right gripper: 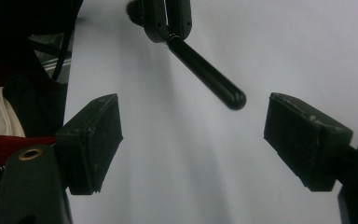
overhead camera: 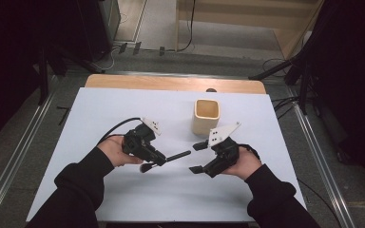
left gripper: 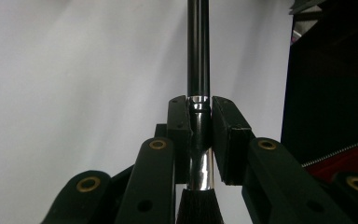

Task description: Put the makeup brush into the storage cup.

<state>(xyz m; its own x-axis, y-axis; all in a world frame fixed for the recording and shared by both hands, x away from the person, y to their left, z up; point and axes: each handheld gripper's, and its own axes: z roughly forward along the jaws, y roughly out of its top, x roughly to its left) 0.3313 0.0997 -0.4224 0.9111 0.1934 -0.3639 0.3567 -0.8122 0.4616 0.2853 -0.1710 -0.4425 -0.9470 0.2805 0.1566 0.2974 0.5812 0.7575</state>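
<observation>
A black-handled makeup brush with a shiny silver metal ferrule [overhead camera: 167, 158] is held in the left gripper [overhead camera: 160, 160], above the middle of the white table surface [overhead camera: 123, 109]. In the left gripper view the jaws are seen pressed against the silver ferrule [left gripper: 199, 140] from both sides, with the dark bristles at the near end, below the pads, and the slim black handle running straight away from them. In the high view the brush lies nearly level, its handle pointing right towards the right gripper [overhead camera: 197, 157] and its bristle head at the near left of the jaws.

The right gripper is held just to the right of the handle tip, its jaws spread wide with nothing between them. In the right gripper view the rounded end of the handle [right gripper: 214, 79] is seen beyond the two open pads, apart from both, with the left gripper [right gripper: 165, 21] clamped on the brush farther off.

A pale wooden square cup [overhead camera: 206, 116] stands upright on the table, on the far side of the right gripper and near it. The right gripper's grey three-cornered plate [overhead camera: 223, 133] is seen just in front of the cup.
</observation>
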